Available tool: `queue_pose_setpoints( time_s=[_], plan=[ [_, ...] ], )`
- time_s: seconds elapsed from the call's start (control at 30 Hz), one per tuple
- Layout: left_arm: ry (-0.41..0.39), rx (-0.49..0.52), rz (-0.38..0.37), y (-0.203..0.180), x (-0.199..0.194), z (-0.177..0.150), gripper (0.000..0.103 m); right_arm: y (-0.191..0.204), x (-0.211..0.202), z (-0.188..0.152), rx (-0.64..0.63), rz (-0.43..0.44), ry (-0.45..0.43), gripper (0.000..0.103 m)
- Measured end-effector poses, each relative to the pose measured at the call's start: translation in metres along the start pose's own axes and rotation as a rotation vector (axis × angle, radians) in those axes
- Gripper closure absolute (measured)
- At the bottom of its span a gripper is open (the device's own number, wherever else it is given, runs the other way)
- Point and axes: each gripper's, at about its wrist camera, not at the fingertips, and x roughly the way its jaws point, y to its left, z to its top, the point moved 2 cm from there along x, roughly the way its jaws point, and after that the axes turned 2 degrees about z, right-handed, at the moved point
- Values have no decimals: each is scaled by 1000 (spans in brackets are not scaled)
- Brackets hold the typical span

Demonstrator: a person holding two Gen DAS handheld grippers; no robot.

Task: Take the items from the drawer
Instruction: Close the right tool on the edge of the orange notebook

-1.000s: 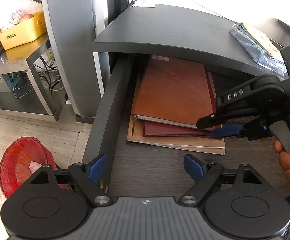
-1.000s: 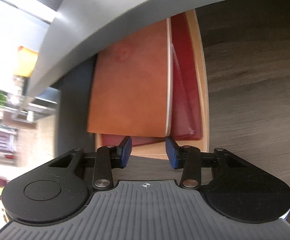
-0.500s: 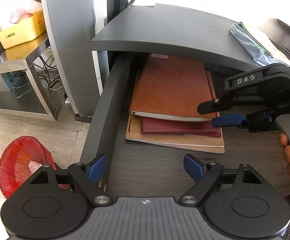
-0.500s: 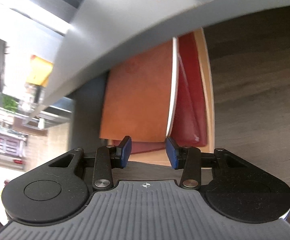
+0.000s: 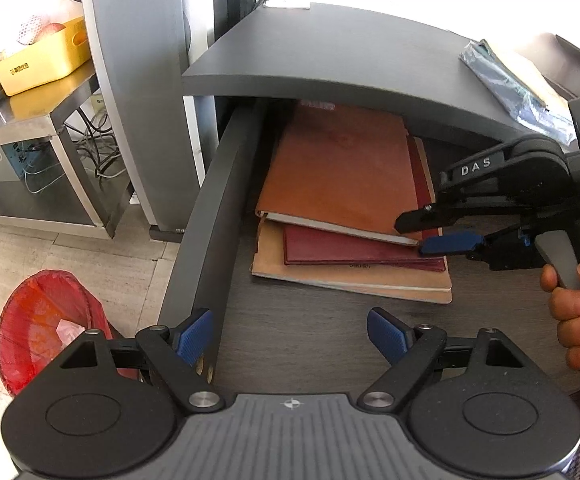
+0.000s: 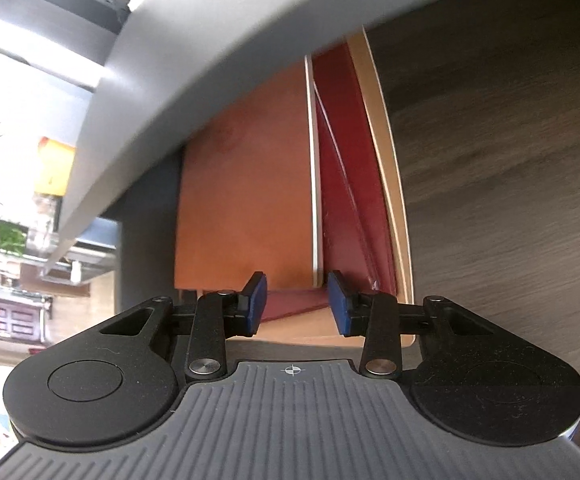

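The open dark drawer [image 5: 197, 216] holds a stack of notebooks: an orange-brown one [image 5: 338, 172] on top, a dark red one [image 5: 350, 250] under it, a tan one [image 5: 354, 278] at the bottom. My right gripper [image 5: 414, 236] comes in from the right, partly open, with one finger above and one below the corner of the orange-brown notebook [image 6: 245, 200]. In the right wrist view my right gripper [image 6: 296, 302] straddles that notebook's page edge. My left gripper [image 5: 290, 332] is open and empty over the drawer's front.
The dark desktop [image 5: 330, 52] overhangs the drawer's back and carries a blue plastic pouch [image 5: 518, 84]. A red mesh bin [image 5: 45, 328] stands on the floor at left. A steel side table [image 5: 29, 120] holds a yellow box [image 5: 41, 64].
My right gripper has pushed further left, so its fingers now sit around the corner of the orange-brown notebook. The left gripper has stayed put.
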Motion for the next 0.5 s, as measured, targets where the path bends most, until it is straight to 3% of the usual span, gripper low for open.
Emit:
queue_pose_setpoints(
  time_s=[0.2, 0.43, 0.5],
  plan=[
    [10, 32, 18, -3, 3, -4, 19, 7, 8, 3, -14, 7, -2, 60],
    [12, 56, 31, -6, 5, -7, 19, -5, 10, 7, 106, 176, -43, 61],
    [15, 49, 21, -6, 4, -6, 19, 0, 6, 10, 85, 225, -87, 74]
  ],
)
